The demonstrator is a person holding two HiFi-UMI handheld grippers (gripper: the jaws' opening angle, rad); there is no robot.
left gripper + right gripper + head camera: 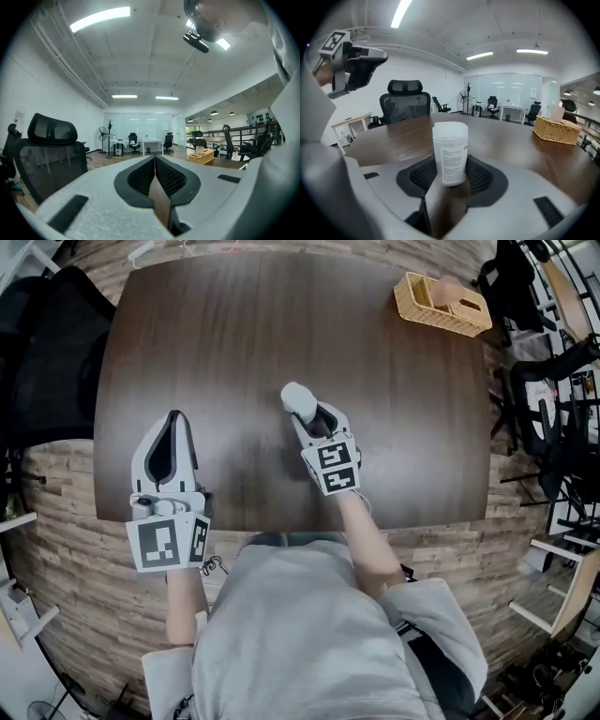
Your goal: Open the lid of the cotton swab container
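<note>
**Head view.** The right tool (306, 410) reaches out over the dark brown wooden surface (234, 334) with the white, translucent, cylindrical plastic cotton swab container (297, 397) at its tips. I judge this is a steadying hold for the opening. The left tool (174, 424) sits to its left and nearer the person, jaws pressed together and empty. Far ahead and to the right of both stands a tan woven wicker basket (441, 321) with a pale rounded item and a tan block in it.

**Left gripper view.** The left tool (154, 160) points out across the room, its pads shut flat on each other. The basket (202, 157) lies ahead to its right.

**Right gripper view.** The container (450, 152) stands upright between the right tool's (450, 163) widely spread jaws. The pads appear to pinch its sides. Its white round lid (450, 130) is still on. The wall is too cloudy to show the contents. The left tool (382, 56) hangs raised at upper left, likely free to work the lid.
</note>
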